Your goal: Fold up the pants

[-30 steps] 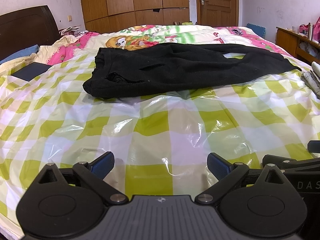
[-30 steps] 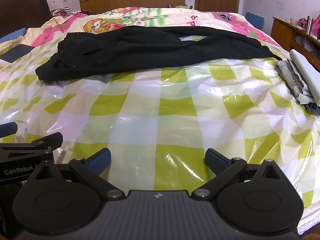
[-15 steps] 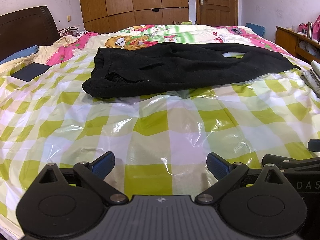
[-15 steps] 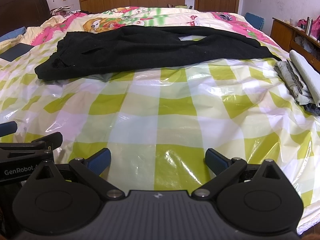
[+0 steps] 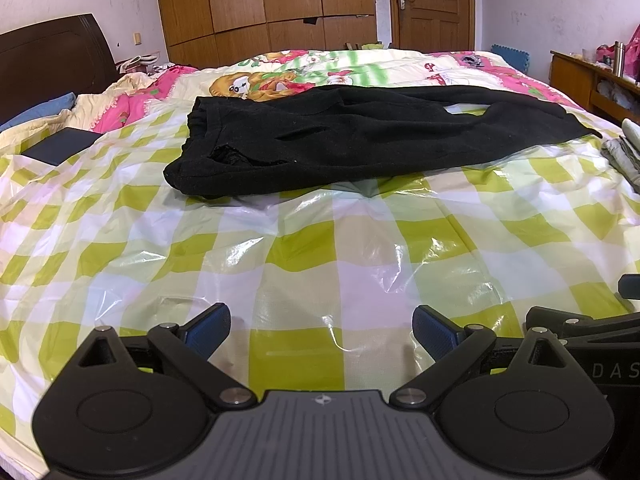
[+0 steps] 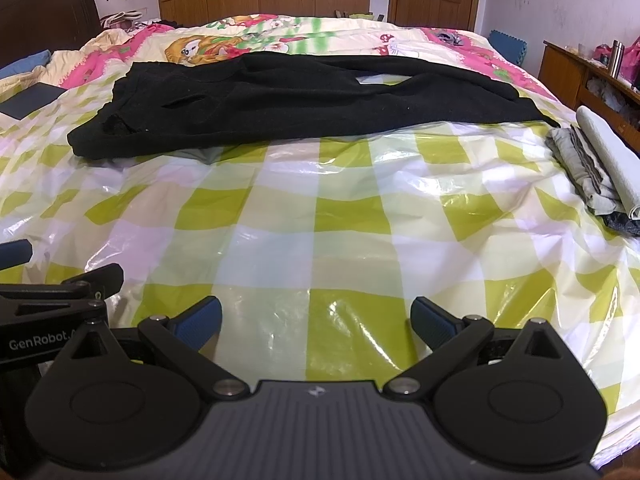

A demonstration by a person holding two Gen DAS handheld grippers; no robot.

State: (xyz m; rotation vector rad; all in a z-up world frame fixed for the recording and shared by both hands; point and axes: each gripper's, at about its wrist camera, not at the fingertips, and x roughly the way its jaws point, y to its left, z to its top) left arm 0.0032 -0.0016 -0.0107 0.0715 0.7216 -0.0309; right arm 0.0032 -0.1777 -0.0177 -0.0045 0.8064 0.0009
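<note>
Black pants lie spread flat across the far half of the bed, waistband to the left and legs running right. My left gripper hovers open over the green-checked plastic sheet, well short of the pants, with nothing between its blue pads. My right gripper is open too, beside it on the right, equally far from the pants. Each view catches the other gripper at its edge.
A stack of folded grey clothes sits at the bed's right edge. A dark flat book-like object lies at the left. Dark headboard left, wooden wardrobe behind, wooden side table right.
Both views have shifted very slightly; the pants sit a touch lower in frame. Both grippers stay open and the pants have not moved.
</note>
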